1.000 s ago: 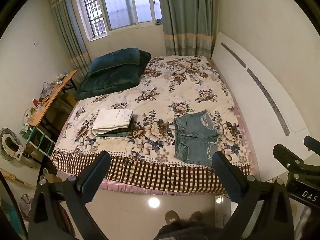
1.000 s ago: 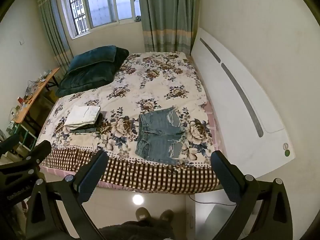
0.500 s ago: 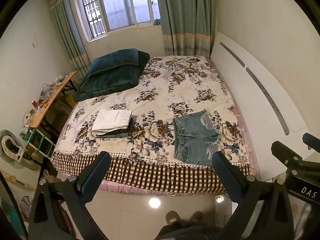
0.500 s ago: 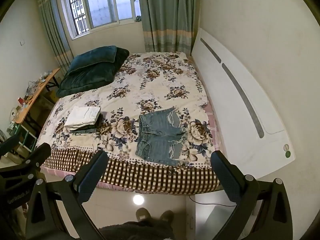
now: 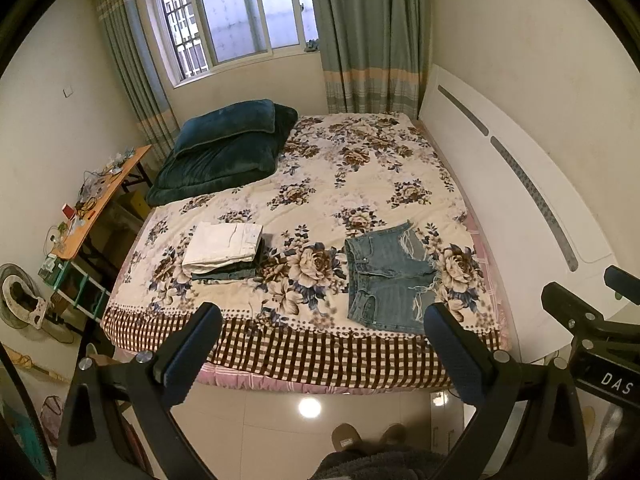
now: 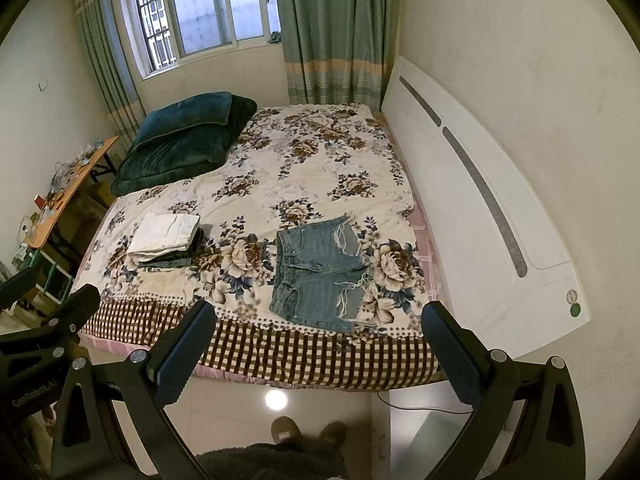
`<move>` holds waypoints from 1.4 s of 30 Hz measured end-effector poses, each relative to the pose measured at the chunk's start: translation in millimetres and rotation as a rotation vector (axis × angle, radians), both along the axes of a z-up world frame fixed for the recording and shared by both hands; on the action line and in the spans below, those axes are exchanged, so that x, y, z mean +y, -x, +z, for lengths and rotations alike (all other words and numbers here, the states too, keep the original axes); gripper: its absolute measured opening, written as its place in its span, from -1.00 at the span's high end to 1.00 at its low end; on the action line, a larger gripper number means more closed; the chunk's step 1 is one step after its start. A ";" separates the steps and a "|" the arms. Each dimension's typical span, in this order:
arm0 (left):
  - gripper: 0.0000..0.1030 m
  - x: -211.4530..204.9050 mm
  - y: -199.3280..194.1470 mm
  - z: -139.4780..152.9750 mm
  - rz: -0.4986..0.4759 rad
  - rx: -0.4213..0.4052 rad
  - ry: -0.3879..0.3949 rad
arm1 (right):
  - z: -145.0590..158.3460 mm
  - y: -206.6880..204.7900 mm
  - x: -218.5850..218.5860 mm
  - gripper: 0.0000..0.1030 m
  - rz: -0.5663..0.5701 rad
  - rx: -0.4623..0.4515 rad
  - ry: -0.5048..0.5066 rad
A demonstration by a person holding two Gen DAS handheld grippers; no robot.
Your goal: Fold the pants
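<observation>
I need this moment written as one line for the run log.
stage: before grasp | left claw: open, empty | right claw: open, empty | denim shorts: flat, unfolded, near bed edge | folded stack: beside shorts, apart

Two wrist cameras, side by side at the bed's foot

Both look down from standing height, well back, along open fingers; each shows the whole bed (image 5: pixel 360 184) (image 6: pixel 320 176), denim shorts (image 5: pixel 386 280) (image 6: pixel 316 272), window (image 5: pixel 232 20) (image 6: pixel 204 8).

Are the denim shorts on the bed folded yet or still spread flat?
Spread flat. The denim shorts lie open on the bed, waistband and both frayed leg openings showing, no fold. Both grippers are open, well short of them.
</observation>
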State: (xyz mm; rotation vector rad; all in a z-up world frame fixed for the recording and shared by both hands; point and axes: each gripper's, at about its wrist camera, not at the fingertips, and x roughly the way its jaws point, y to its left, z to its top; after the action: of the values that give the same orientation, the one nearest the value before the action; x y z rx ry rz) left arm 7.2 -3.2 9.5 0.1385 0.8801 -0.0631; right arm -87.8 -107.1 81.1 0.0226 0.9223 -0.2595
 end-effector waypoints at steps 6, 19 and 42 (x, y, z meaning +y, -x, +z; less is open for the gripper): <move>-1.00 -0.3 0.0 -0.6 -0.002 -0.001 -0.002 | -0.9 -1.9 -4.1 -1.00 -0.001 0.001 -0.001; -1.00 -1.9 -3.0 -2.5 -0.002 -0.002 -0.006 | -2.5 -4.4 -9.4 -1.00 -0.003 0.002 0.001; -1.00 -3.4 -2.5 -7.6 -0.003 -0.008 -0.009 | -4.4 7.4 -9.9 -1.00 -0.004 -0.003 -0.003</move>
State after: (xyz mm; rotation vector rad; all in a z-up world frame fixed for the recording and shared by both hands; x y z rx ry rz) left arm 9.7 -6.6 1.9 0.1485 0.8727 -0.0617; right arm -95.3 -117.0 76.7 0.0276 0.9197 -0.2612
